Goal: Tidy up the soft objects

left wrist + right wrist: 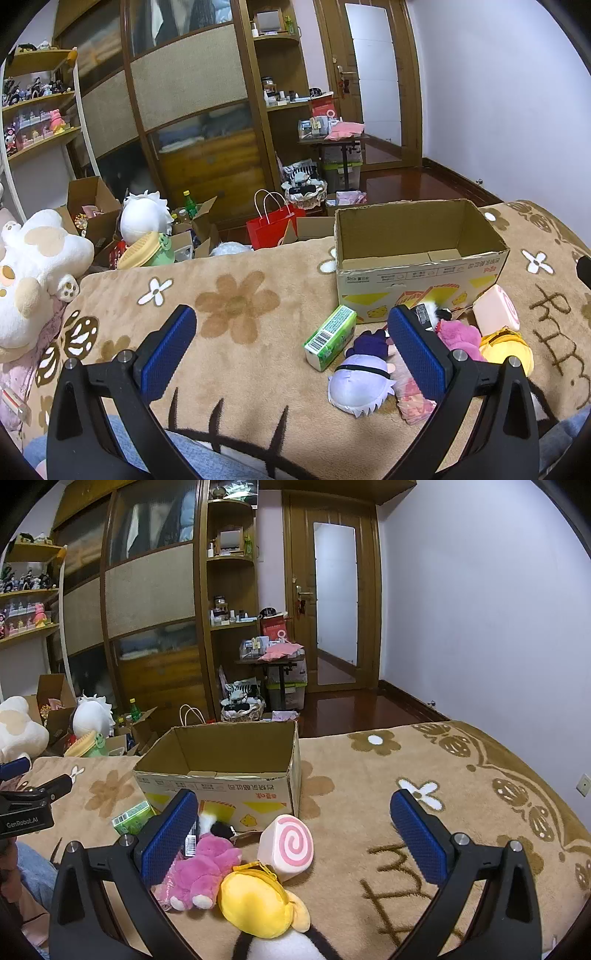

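Observation:
An open cardboard box (421,254) (225,771) stands on a tan flowered blanket (236,306) (369,812). In front of it lie a green tissue pack (330,338) (133,818), a lilac-haired plush doll (360,384), a pink plush (460,338) (207,864), a yellow plush pouch (508,352) (258,901) and a pink swirl-roll cushion (495,308) (288,847). My left gripper (291,347) hovers open over the blanket, its right finger just above the doll. My right gripper (293,834) is open above the swirl cushion and pouch, gripping nothing.
A big white and tan plush (33,273) (16,727) lies at the blanket's left edge. Beyond the bed are cardboard boxes (92,206), a red bag (273,225), a white round plush (144,216), a wardrobe (192,103) and a door (334,602). Denim-clad legs (192,454) are below.

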Demonstrator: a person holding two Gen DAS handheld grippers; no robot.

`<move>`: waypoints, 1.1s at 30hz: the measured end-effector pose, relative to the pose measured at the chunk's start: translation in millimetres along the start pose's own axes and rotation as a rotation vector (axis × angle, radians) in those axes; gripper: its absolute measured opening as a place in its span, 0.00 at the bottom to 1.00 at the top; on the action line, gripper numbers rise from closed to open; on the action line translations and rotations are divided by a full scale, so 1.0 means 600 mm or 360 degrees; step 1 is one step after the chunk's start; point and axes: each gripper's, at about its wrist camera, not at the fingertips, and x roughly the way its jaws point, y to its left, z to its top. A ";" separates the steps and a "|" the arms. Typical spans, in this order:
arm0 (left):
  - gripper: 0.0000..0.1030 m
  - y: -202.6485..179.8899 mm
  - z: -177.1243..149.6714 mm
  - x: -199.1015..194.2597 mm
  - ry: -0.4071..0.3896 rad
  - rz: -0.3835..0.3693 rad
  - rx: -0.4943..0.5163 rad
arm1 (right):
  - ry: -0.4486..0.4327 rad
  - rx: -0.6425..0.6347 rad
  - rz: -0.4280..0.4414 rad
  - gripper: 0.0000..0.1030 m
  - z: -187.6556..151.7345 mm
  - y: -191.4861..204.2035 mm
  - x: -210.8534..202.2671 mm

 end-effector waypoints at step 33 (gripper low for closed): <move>0.99 -0.004 0.000 0.001 -0.0005 0.0001 0.0004 | 0.0009 0.0003 0.0011 1.00 0.001 0.000 -0.003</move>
